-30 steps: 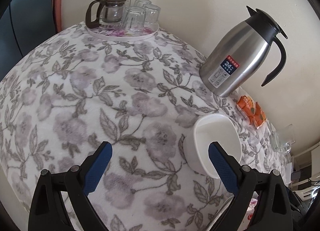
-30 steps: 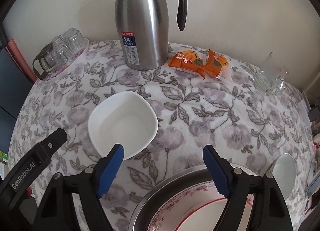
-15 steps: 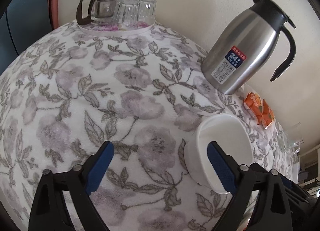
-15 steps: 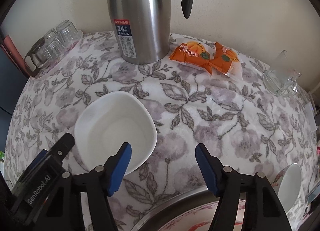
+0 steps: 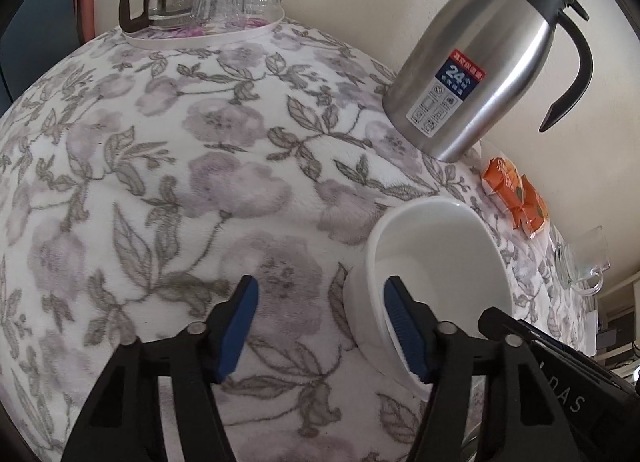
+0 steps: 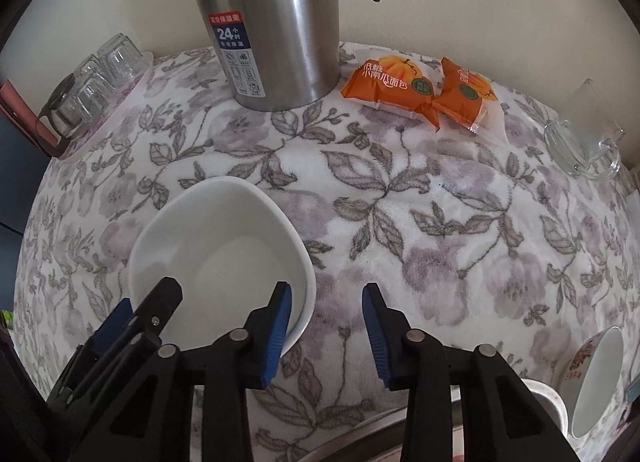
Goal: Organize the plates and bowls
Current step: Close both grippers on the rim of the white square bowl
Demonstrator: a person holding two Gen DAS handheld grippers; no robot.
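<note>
A white square-ish bowl [image 5: 440,258] [image 6: 224,246] stands upright on the floral tablecloth. My left gripper [image 5: 322,326] straddles its near-left rim: the right pad [image 5: 404,336] is inside the bowl, the left pad is outside and clear of the wall. Its jaws are closing. My right gripper [image 6: 326,326] straddles the opposite rim, with the left pad [image 6: 278,326] inside the bowl and the right pad apart over the cloth; its jaws are closing too. The left gripper's fingertips [image 6: 160,302] show at the bowl's other side in the right wrist view.
A steel thermos jug [image 5: 480,74] [image 6: 272,22] stands behind the bowl. A tray [image 5: 224,36] with a glass teapot and glasses sits far left. Orange snack packets [image 6: 416,90] and a glass mug [image 6: 580,146] lie at the back right. A patterned bowl [image 6: 596,378] and a metal basin rim [image 6: 360,434] are close by.
Both grippers have come down toward the white bowl and their jaws have narrowed. Each now has one finger inside the bowl and one outside its rim.
</note>
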